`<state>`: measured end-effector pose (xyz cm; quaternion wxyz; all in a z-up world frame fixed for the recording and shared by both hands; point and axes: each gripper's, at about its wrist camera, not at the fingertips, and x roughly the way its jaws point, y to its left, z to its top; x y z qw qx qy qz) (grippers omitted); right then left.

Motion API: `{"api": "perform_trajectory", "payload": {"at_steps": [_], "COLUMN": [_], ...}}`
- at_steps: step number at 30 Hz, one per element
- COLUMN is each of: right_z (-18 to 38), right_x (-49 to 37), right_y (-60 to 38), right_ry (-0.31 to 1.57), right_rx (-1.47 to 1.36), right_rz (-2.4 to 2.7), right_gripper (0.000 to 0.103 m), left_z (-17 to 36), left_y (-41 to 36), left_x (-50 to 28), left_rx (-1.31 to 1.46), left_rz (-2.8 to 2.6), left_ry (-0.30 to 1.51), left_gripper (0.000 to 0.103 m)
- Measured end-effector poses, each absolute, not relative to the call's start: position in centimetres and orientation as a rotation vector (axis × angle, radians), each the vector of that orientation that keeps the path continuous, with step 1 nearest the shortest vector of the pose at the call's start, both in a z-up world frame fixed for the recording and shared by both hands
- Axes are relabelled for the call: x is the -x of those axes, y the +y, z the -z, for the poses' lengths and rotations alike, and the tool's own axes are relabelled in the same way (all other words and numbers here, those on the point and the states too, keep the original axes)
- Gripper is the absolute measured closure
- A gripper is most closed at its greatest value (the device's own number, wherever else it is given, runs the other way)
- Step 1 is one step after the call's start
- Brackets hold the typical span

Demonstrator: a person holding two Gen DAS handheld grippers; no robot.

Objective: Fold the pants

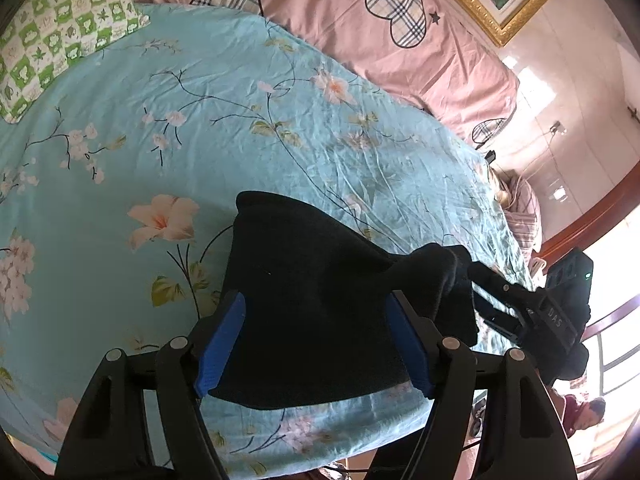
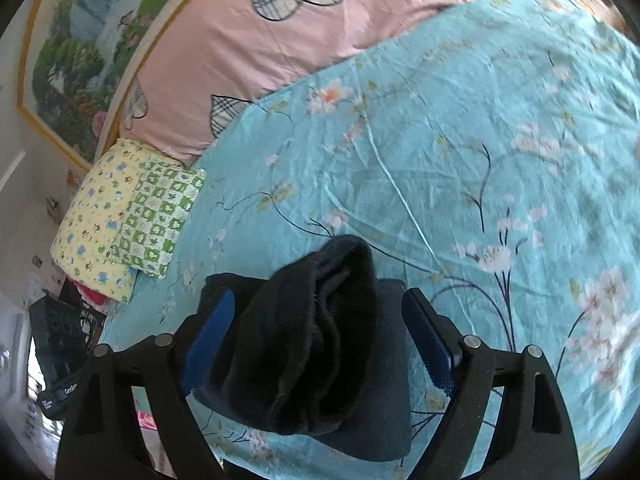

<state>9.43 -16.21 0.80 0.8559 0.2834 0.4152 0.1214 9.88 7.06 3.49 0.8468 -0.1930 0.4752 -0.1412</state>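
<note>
Left gripper (image 1: pixel 316 340) fingers spread wide, right gripper (image 2: pixel 320 340) likewise, both angled downward

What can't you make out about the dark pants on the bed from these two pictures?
- Near edge of the dark fleece pants, left wrist view: hidden behind the left tool.
- Their underside, right wrist view: covered by bunched folds, so the number of layers is unclear.
- Waistband or leg ends: not tellable; the fabric is too dark.
- Turquoise floral bedsheet, right side: blurred.

Sheet (image 1: pixel 248 128): turquoise, flowered, beneath and beyond the tongs.
Quilt (image 1: pixel 340 8): pink, far beyond.
Pillow (image 2: pixel 158 208): green-checked, beyond left.
</note>
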Motion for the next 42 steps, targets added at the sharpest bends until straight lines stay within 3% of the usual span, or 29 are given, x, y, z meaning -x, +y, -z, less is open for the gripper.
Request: {"api": "perform_trajectory", "payload": {"at_steps": [17, 23, 26, 30, 33, 42], "right_z": [3.2, 3.8, 4.1, 5.0, 5.1, 5.1], "right_x": [-7.1, -6.5, -6.4, -6.4, -6.3, -6.2], "right_y": [-17.3, -17.7, -17.8, -17.8, -17.7, -17.2], "right_ry": [0.980, 0.979, 0.980, 0.984, 0.973, 0.953], "right_rx": [-0.567, -0.563, -0.594, -0.667, -0.679, -0.670], "right_rz": [-0.218, -0.264, -0.311, -0.368, -0.394, -0.402], "right_gripper": [0.018, 0.027, 0.038, 0.043, 0.045, 0.046], "left_z": [0.1, 2.7, 3.8, 4.5, 4.4, 4.1], "left_y": [6.9, 7.7, 7.7, 8.1, 7.9, 7.4], "left_x": [-12.2, -13.4, -14.1, -14.4, -14.4, -14.2], "left_rx": [0.388, 0.415, 0.418, 0.453, 0.456, 0.447], "left_rz": [0.267, 0.255, 0.252, 0.264, 0.279, 0.246], "left_ry": [1.088, 1.137, 1.157, 1.166, 1.164, 1.160], "left_gripper": [0.027, 0.025, 0.026, 0.029, 0.039, 0.045]}}
